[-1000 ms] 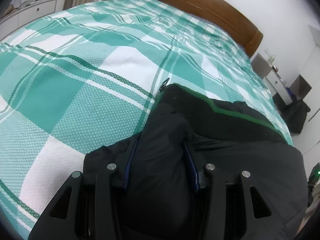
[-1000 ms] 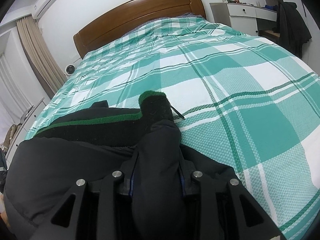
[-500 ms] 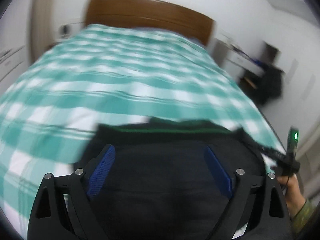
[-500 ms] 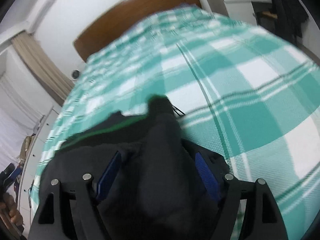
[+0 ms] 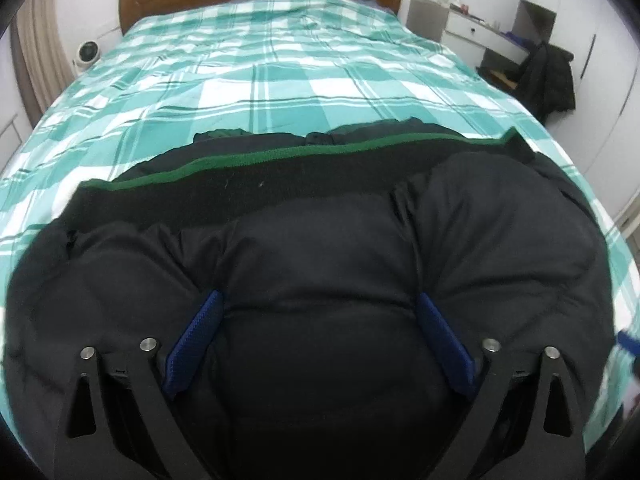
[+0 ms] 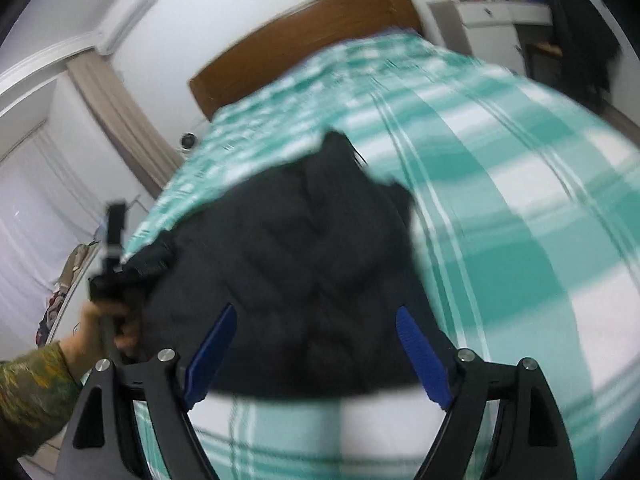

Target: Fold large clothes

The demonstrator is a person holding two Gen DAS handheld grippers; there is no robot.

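Two grippers, both with jaws spread wide and nothing pinched between the blue pads — they have just been opening, and I read that as the release at the end of one fold. In the left wrist view my left gripper [image 5: 318, 344] hangs over the black padded jacket [image 5: 320, 248], which fills the lower half of the frame and lies doubled on the checked bedspread [image 5: 280, 80], its green-edged band running across the middle. The fabric sits between the left fingers [image 5: 196, 340], but I judge it is lying loose under them, not clamped. In the right wrist view, blurred, my right gripper [image 6: 316, 354] stands clear above the jacket's near edge, with bare bedspread showing low in the frame; the left hand [image 6: 100, 320] shows at lower left beside the jacket. Next, I think, comes another fold — each gripper needs to find an outer edge or corner of the bundle, close on it firmly, and carry it across without dragging the puffy layers apart.
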